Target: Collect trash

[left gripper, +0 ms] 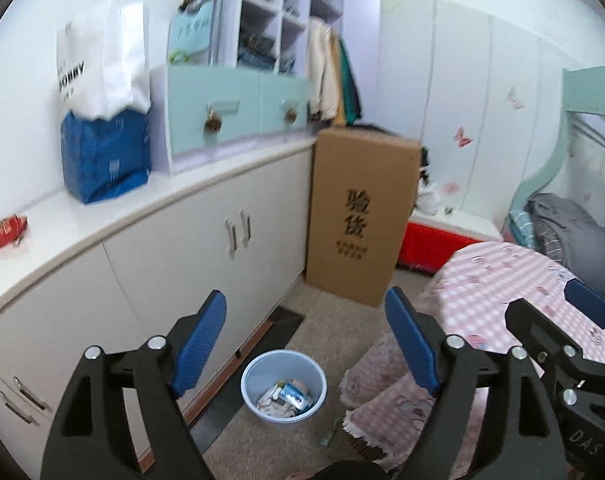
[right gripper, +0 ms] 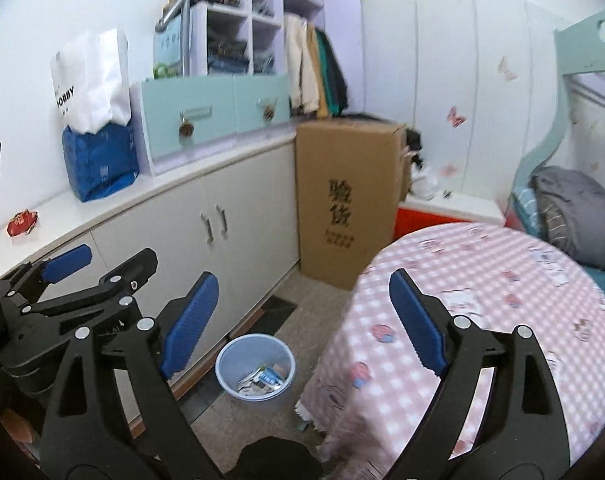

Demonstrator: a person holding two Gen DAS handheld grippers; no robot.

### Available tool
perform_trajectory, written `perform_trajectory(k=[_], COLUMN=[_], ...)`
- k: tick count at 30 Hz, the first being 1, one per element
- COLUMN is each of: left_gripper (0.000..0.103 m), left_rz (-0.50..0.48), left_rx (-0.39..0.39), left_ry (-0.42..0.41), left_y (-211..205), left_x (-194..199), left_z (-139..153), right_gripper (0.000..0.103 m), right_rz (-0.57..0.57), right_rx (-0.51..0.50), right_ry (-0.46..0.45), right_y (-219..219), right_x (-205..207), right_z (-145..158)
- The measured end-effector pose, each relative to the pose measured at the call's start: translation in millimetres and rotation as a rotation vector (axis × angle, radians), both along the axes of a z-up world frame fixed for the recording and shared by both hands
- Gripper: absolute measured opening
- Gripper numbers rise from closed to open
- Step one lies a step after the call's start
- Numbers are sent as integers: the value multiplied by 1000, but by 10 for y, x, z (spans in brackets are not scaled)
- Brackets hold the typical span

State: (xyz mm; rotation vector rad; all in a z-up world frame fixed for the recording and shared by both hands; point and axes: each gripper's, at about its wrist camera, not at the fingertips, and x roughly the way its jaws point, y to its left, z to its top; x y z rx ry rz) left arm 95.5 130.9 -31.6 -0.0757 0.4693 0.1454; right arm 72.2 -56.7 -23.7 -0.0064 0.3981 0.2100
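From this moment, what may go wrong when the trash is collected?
1. The red wrapper lies far left on the counter, while both hand-held grippers, left and right, are open, empty and aimed elsewhere; it may be missed.
2. The bin stands close beside the hanging tablecloth; a drop may snag there.

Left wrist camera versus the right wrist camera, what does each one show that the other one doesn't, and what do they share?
Only the left wrist view shows the right gripper at its right edge, and scraps on the floor by the tablecloth hem. Only the right wrist view shows the left gripper at its left edge, and the round pink checked table almost whole. Both show the blue bin holding trash, the red wrapper on the counter, the cardboard box, and open, empty grippers.
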Motion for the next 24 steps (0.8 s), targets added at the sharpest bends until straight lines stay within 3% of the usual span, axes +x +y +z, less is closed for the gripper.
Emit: perform_trajectory(k=[13,24], left_gripper=[87,88], left_rz=[-82,-201], left_rx=[54,76], left_ry=[-179,-214], left_y=[-558,-844], left_x=[-997,-1435], left_z=[255,244], right_gripper=[91,92], right_rz=[-131,-203], right_rx=[23,65], right_ry=[-157,-202], right_y=[-494,-736], right_x=[-1085,-1539], right_z=[82,-20])
